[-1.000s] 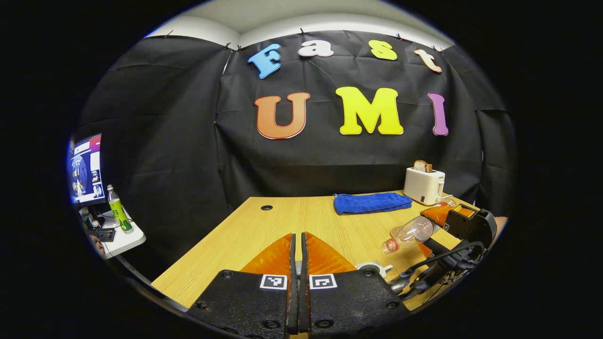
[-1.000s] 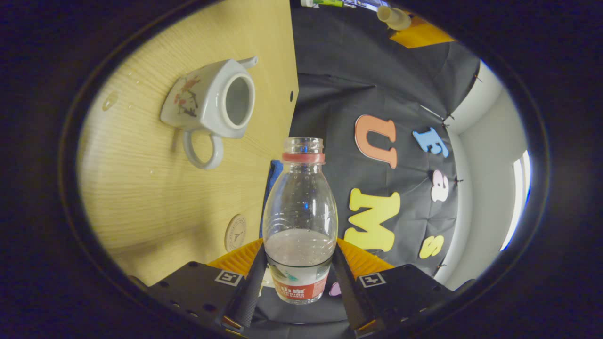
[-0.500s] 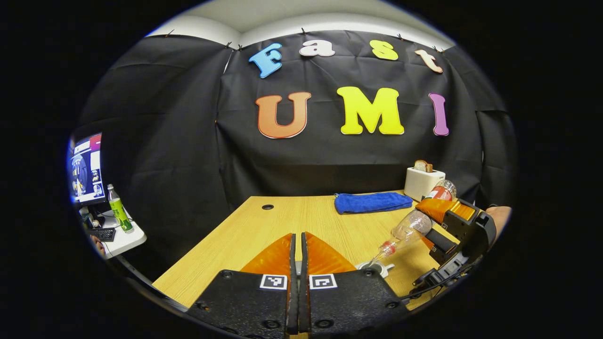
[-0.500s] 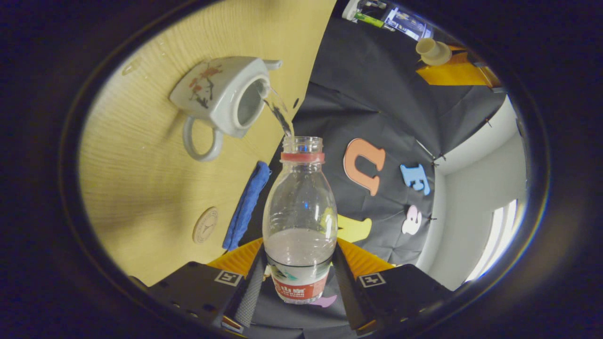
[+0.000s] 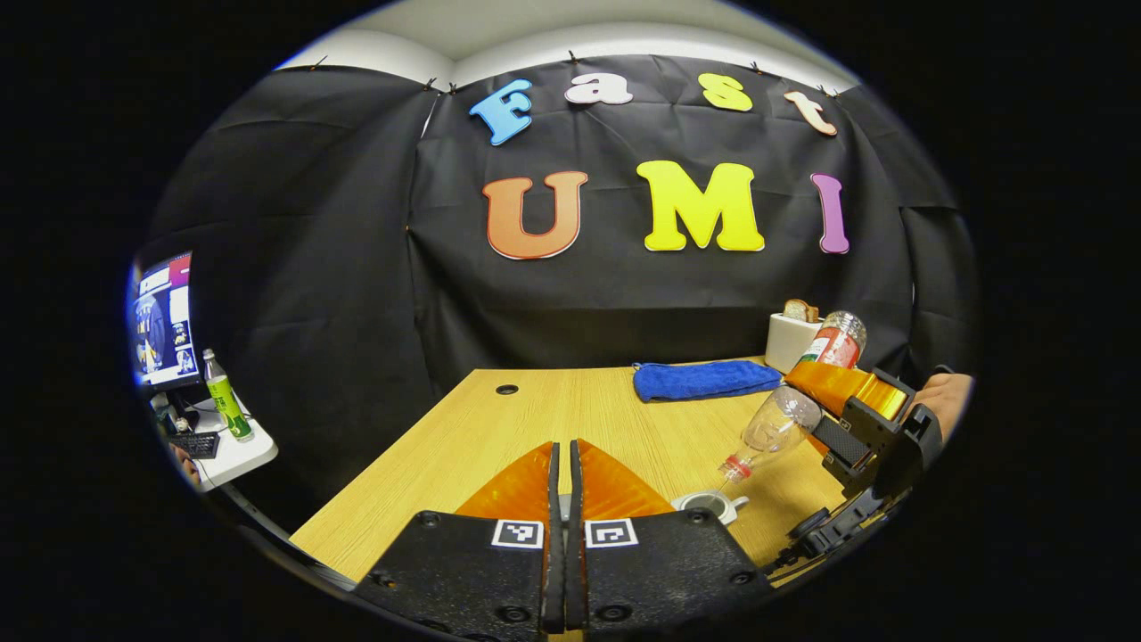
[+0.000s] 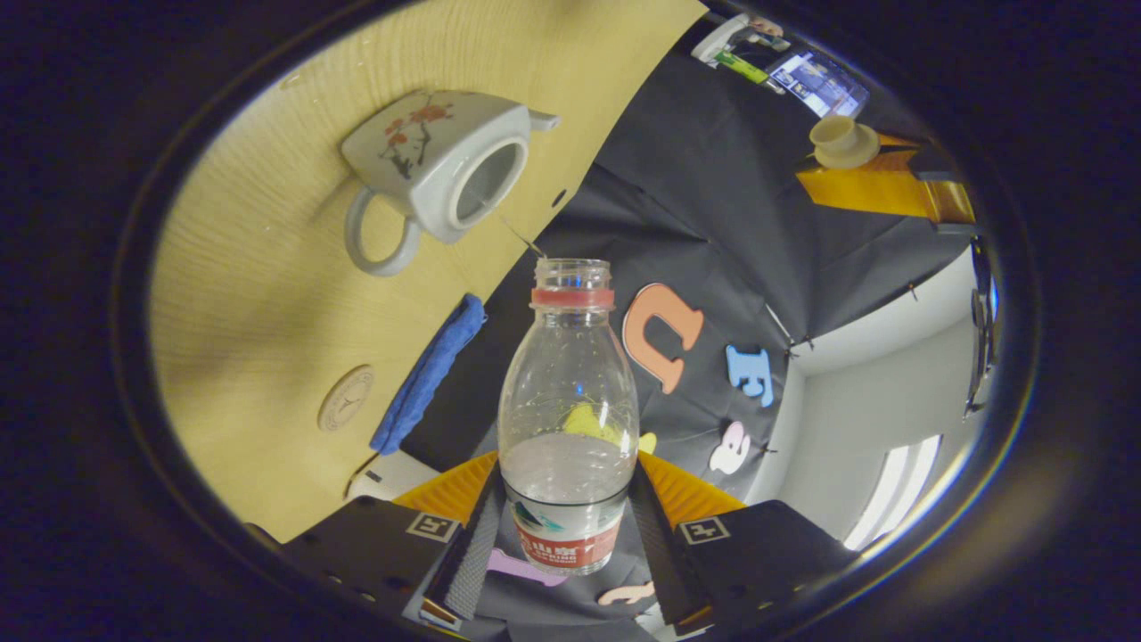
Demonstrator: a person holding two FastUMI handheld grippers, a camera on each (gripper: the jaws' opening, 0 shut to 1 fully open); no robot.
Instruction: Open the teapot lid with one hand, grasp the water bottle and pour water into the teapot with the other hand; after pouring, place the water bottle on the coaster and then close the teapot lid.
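Since the earlier frame we have tipped the water bottle (image 6: 569,419) steeper; its stream into the teapot (image 6: 446,169) has thinned, so pouring is probably nearly done. The right gripper (image 6: 568,526) pinches the bottle's base; the left gripper (image 5: 561,495) fingers are pressed together, holding the lid (image 6: 841,141).

A wooden table (image 5: 499,437) runs back to the black cloth wall (image 5: 357,267), with a small round hole (image 5: 506,390) near its far left corner. A blue towel (image 5: 704,380) lies folded along the far edge, and just to its right stands a white toaster (image 5: 786,341) with a slice of bread (image 5: 800,310) poking from the top. Off to the left, well apart from the table, a side desk (image 5: 233,455) carries a green bottle (image 5: 225,397), a keyboard (image 5: 192,443) and a lit monitor (image 5: 162,321). In the right gripper view the towel (image 6: 428,374) shows tilted along the table edge, the toaster (image 6: 392,474) below it.
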